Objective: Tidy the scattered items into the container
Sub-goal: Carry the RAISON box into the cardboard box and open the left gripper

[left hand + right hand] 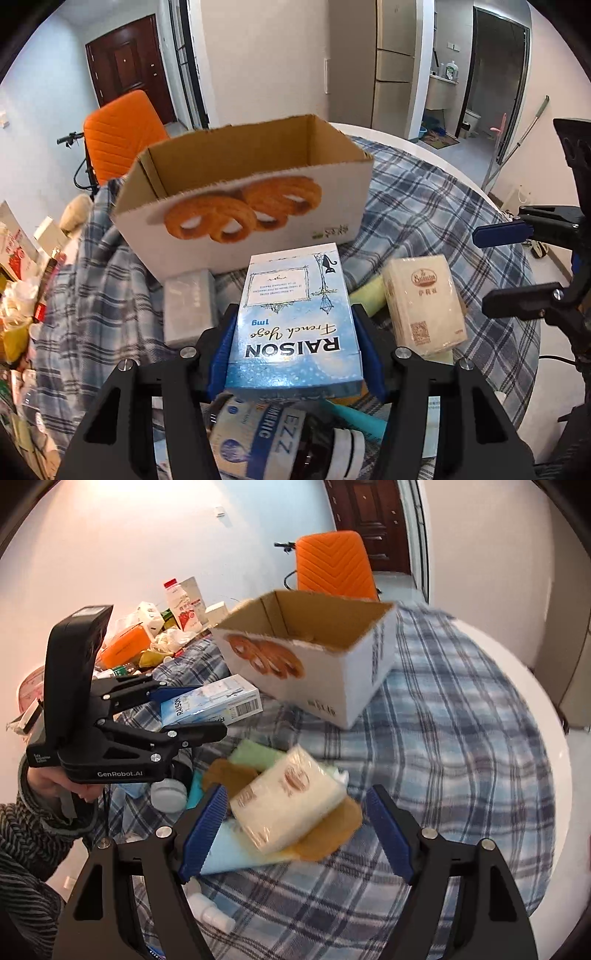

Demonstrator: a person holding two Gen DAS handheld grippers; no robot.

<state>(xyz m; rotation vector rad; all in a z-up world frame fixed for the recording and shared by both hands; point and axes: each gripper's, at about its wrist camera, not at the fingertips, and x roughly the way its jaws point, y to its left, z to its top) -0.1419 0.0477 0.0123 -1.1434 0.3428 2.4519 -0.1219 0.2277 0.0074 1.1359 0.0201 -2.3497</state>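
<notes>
My left gripper (293, 325) is shut on a blue RAISON carton (291, 314), held above the pile just in front of the open cardboard box (258, 184). The right wrist view shows the same carton (210, 705) in the left gripper (195, 716), beside the box (314, 657). My right gripper (295, 823) is open, its jaws on either side of a cream tissue pack (288, 805) that lies on brown and green cloths. The tissue pack (424, 299) and the right gripper (495, 266) also show in the left wrist view.
A plaid cloth (443, 738) covers the round white table (532, 701). A dark bottle (280, 439) and a grey pack (188, 306) lie under my left gripper. An orange chair (332, 565) stands behind the box. Clutter (159, 635) fills the far left of the table.
</notes>
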